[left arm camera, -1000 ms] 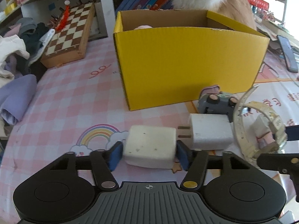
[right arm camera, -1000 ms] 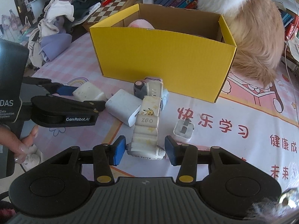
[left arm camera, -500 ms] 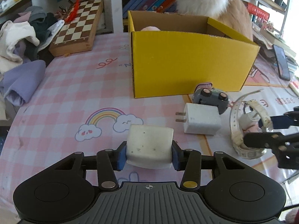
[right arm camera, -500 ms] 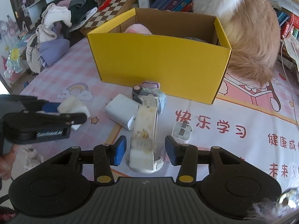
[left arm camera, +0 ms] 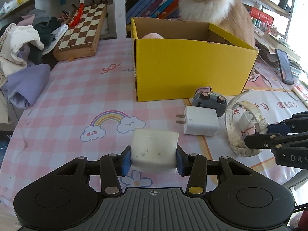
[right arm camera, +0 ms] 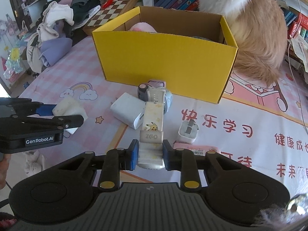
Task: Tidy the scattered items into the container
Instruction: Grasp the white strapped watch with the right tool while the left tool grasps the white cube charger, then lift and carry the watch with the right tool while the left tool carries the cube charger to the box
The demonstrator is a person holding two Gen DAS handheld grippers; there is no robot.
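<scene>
On the left, the left gripper has its jaws closed flat against the two sides of a white block, apparently raised off the pink checked surface. The yellow box stands straight ahead of it and a little to the right, its open top higher than the block, so I'd say that hand needs to rise and travel forward over the near wall.

Between the two grippers lie a white charger, plug prongs pointing left, and a grey toy car just behind it, near the box's foot.

On the right, the right gripper has its jaws pressed on the near end of a cream watch. The strap's long axis runs straight away from the jaws toward the box, its far end resting over the toy car. A small white plug sits just right of the strap. The box lies dead ahead of this hand; neither looks clearly nearer. A fluffy cat sits behind the box's right corner, worth minding when dropping things in.
</scene>
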